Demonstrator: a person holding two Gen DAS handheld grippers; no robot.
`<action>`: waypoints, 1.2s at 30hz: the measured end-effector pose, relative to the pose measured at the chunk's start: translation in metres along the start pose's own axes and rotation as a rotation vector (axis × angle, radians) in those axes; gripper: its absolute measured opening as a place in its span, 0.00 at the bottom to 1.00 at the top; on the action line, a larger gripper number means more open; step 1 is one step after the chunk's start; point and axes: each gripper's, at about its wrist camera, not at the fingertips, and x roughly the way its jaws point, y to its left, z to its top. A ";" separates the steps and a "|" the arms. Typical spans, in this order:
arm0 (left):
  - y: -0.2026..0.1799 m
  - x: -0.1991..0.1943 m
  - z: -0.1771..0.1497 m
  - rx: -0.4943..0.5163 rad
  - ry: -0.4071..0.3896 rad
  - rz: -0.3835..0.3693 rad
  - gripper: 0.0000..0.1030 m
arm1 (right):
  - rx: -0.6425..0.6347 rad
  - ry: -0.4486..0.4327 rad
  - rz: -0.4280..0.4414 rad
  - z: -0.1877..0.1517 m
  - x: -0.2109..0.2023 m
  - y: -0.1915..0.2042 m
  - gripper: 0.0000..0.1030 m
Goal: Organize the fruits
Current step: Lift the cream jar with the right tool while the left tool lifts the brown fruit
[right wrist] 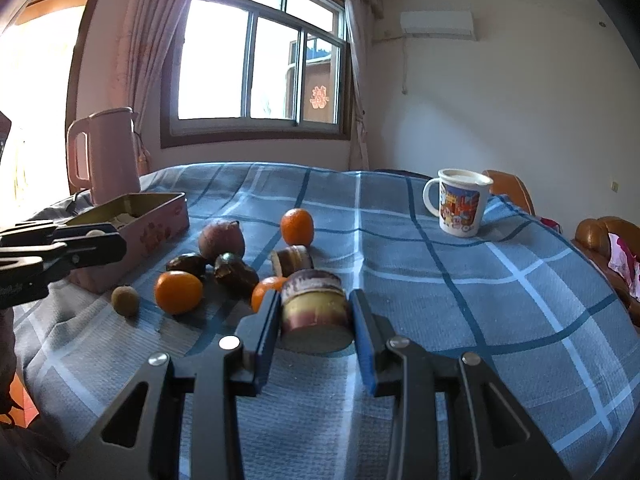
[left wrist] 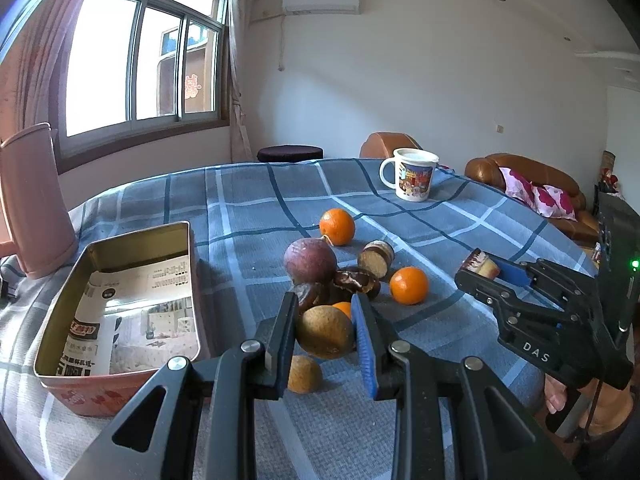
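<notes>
My left gripper point(left wrist: 324, 306) is shut on a round brown-yellow fruit point(left wrist: 325, 332), held just above the checked cloth. To its left an open metal tin point(left wrist: 188, 280) holds only printed paper. My right gripper point(right wrist: 314, 300) is shut on a short sugarcane piece point(right wrist: 316, 312); the left wrist view shows it off to the right point(left wrist: 480, 266). Between them lies a heap: a purple passion fruit point(left wrist: 310, 260), two oranges point(left wrist: 337, 226) point(left wrist: 409, 285), another cane piece point(left wrist: 376, 258), dark brown fruits point(left wrist: 356, 280) and a small brown fruit point(left wrist: 304, 374). A third orange is partly hidden.
A picture mug point(right wrist: 460, 204) stands at the table's far right. A pink kettle point(right wrist: 106, 152) stands behind the tin point(right wrist: 160, 220). Brown sofas point(left wrist: 520, 176) lie beyond the table's far edge. A person's hand point(left wrist: 560, 396) holds the right gripper.
</notes>
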 end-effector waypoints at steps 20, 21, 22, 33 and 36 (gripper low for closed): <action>0.009 -0.008 0.010 -0.036 -0.054 0.053 0.28 | -0.004 -0.048 -0.006 -0.001 -0.005 0.001 0.37; 0.009 -0.009 0.011 -0.037 -0.058 0.055 0.28 | -0.004 -0.052 -0.004 -0.001 -0.005 0.001 0.37; 0.009 -0.010 0.012 -0.036 -0.062 0.056 0.28 | -0.004 -0.056 -0.004 -0.002 -0.006 0.001 0.37; 0.007 -0.016 0.018 -0.045 -0.101 0.073 0.28 | 0.001 -0.090 0.001 -0.003 -0.011 -0.001 0.37; 0.006 -0.017 0.019 -0.047 -0.108 0.074 0.28 | 0.001 -0.098 0.002 -0.003 -0.012 -0.001 0.37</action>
